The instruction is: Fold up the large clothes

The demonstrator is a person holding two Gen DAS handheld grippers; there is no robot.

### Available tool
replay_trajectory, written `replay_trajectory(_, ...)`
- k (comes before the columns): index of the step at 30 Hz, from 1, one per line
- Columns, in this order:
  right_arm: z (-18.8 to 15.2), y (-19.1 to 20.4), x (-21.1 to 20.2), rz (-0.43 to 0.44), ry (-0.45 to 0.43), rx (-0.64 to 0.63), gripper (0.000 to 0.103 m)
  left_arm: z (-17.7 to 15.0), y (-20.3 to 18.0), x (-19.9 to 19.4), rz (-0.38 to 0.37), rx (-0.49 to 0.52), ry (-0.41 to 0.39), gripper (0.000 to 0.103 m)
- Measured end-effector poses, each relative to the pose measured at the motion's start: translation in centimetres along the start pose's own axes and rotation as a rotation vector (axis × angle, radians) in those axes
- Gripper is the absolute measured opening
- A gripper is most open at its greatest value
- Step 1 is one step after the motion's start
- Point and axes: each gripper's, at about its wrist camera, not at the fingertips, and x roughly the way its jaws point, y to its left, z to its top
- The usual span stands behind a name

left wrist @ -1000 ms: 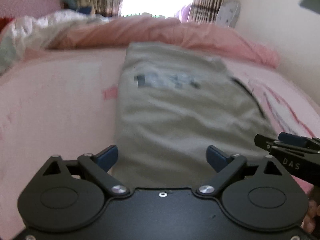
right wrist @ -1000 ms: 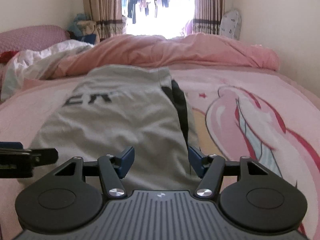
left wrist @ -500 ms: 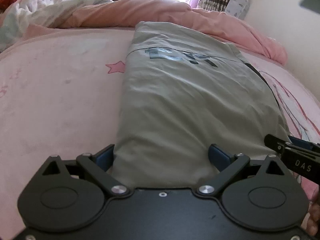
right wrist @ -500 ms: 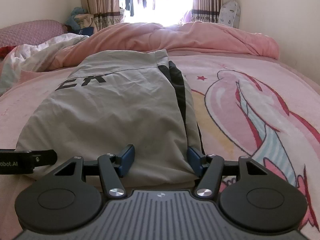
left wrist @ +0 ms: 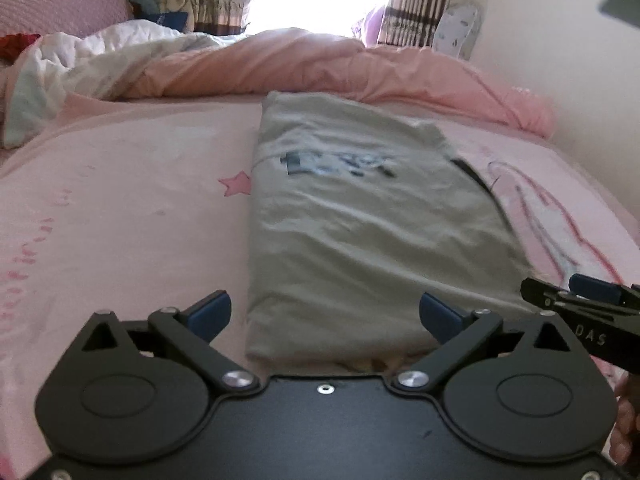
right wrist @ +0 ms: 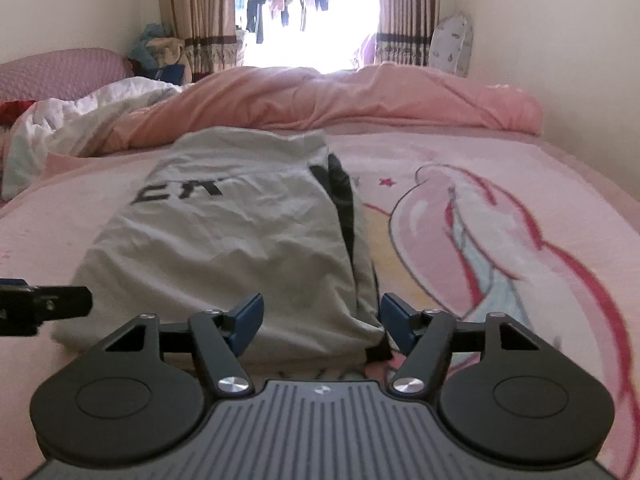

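A grey garment (left wrist: 360,216) with dark lettering lies folded into a long strip on the pink bed sheet (left wrist: 120,208). It also shows in the right wrist view (right wrist: 224,240), with a black stripe along its right edge. My left gripper (left wrist: 325,314) is open and empty, over the garment's near left corner. My right gripper (right wrist: 320,318) is open and empty, over the garment's near right corner. The right gripper's tip shows at the left view's right edge (left wrist: 580,308).
A pink duvet (right wrist: 360,96) is bunched across the far side of the bed, with a white quilt (right wrist: 80,120) at the far left. A wall (right wrist: 560,40) runs along the right. The sheet has a large pink unicorn print (right wrist: 480,232).
Both grippers dipped toward the garment's near edge half a second ago and have now lifted and pulled back slightly. Both stay open and empty. The garment has not moved.
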Motion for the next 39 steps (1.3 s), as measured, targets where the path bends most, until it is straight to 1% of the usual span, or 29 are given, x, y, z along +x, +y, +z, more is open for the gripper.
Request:
replay_trajectory(4,-0.2,-0.3,-4.4,-0.022,-0.003,0.010,0.087,-0.8,-0.4,-4.5,0.025,-0.015,-0.019,0.103)
replay_trajectory(8,-1.3,-0.4,-8.7,-0.030,-0.006,-0.001,0.089,-2.6,-0.8,-8.5,0.049,-0.011,-0.011,0.103)
replay_trajectory(10,-2.1,-0.4,-10.6,-0.037,-0.014,-0.012,0.089,-3.8,-0.9,-10.4,0.077,-0.002,-0.008,0.103)
replay_trajectory(12,-2.9,-0.5,-12.2,-0.043,-0.018,-0.011,0.089,-5.0,-1.0,-11.9,0.095,-0.002,-0.003,0.103)
replay_trajectory(16,-4.0,-0.4,-13.9,-0.035,-0.005,0.004,0.089,-6.5,-0.6,-13.9,0.097,-0.025,0.003,0.103)
replay_trajectory(20,-4.6,0.2,-14.3,-0.041,0.004,-0.012,0.089,-7.2,-0.6,-14.8,0.101,-0.018,0.011,0.103)
replay_trajectory(24,-4.7,0.3,-14.2,-0.025,0.018,-0.006,0.089,-7.4,-1.0,-14.9,0.098,-0.006,0.014,0.103)
replay_trajectory(32,-5.0,0.4,-14.2,-0.026,0.019,-0.004,0.089,-7.4,-0.7,-14.8,0.097,0.004,0.033,0.103)
replay_trajectory(39,-5.4,0.3,-13.9,-0.022,0.038,0.003,0.089,-7.4,-0.8,-14.5,0.098,0.009,0.042,0.103)
